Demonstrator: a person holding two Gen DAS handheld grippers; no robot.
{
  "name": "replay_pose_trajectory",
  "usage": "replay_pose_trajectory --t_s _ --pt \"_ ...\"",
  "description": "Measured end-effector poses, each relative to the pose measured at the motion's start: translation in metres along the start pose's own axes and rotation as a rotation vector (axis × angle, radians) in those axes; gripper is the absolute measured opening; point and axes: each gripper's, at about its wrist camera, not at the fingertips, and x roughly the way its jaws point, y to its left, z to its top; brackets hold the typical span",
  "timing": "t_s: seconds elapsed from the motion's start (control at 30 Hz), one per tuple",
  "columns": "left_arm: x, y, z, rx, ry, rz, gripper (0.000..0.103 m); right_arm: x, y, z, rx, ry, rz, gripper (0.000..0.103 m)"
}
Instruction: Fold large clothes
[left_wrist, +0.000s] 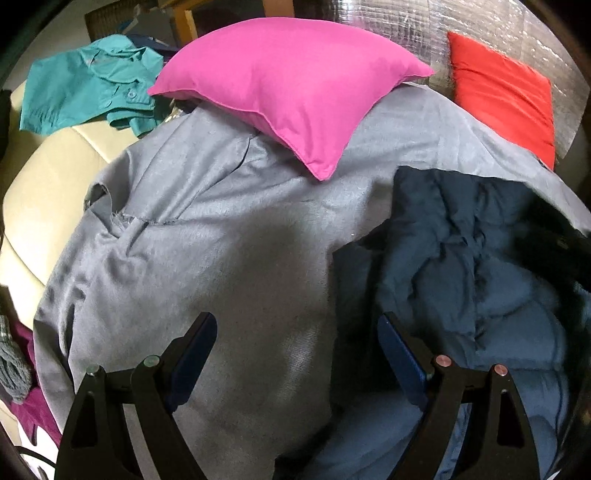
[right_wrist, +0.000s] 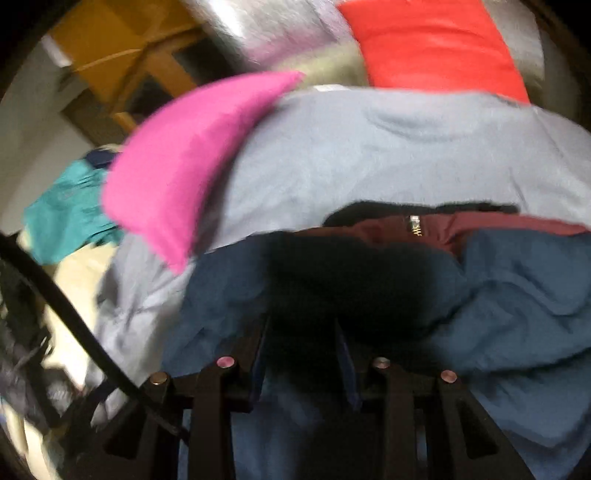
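Hovering over a grey cloth (left_wrist: 229, 236), the left gripper (left_wrist: 297, 332) has its jaws wide apart and nothing between them. Below and ahead of it the grey cloth spreads broad and mostly flat, and this is the most open room in the scene. Its left edge runs along a cream sofa cushion (left_wrist: 48, 177), and a frayed seam crosses it on that side.

Just beside the right finger of this gripper begins the dark blue quilted jacket (left_wrist: 461, 258), the large garment to fold. It lies crumpled on the grey cloth, and its near left edge reaches almost to that finger.

The right gripper (right_wrist: 301, 328) stands with its jaws narrow, low over the same jacket (right_wrist: 517, 295). The space between the jaws is dark and blurred, so I cannot tell if fabric is pinched there. Beyond its tips a maroon lining (right_wrist: 480, 221) with a metal zipper (right_wrist: 415, 225) shows at the far edge of the jacket.

Farther out, a pink pillow (left_wrist: 291, 92) rests on the far part of the grey cloth. A red pillow (left_wrist: 506, 92) leans against a silver quilted backing (left_wrist: 480, 22). A teal shirt (left_wrist: 81, 88) lies at the far left on the sofa, and a magenta cloth (left_wrist: 29, 406) lies near the left edge. A black cable (right_wrist: 66, 317) crosses the left side of the right wrist view.
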Motion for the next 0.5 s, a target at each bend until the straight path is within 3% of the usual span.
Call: replay_pose_trajectory --t_s 0.1,0.23,0.33,0.5 --pt "-0.002 -0.003 -0.002 0.013 0.003 -0.017 0.089 0.021 -0.016 0.011 0.101 0.025 0.019 0.039" --pt "-0.002 0.0 -0.001 0.011 0.008 -0.038 0.089 -0.005 -0.04 0.009 0.248 -0.041 0.165 0.041" --pt "-0.007 0.001 -0.003 0.006 0.001 -0.049 0.089 -0.048 -0.057 -0.006 0.26 -0.127 0.15 0.052" --pt "-0.013 -0.006 -0.009 0.034 -0.005 -0.049 0.089 -0.127 -0.104 -0.051 0.263 -0.228 0.086 0.057"
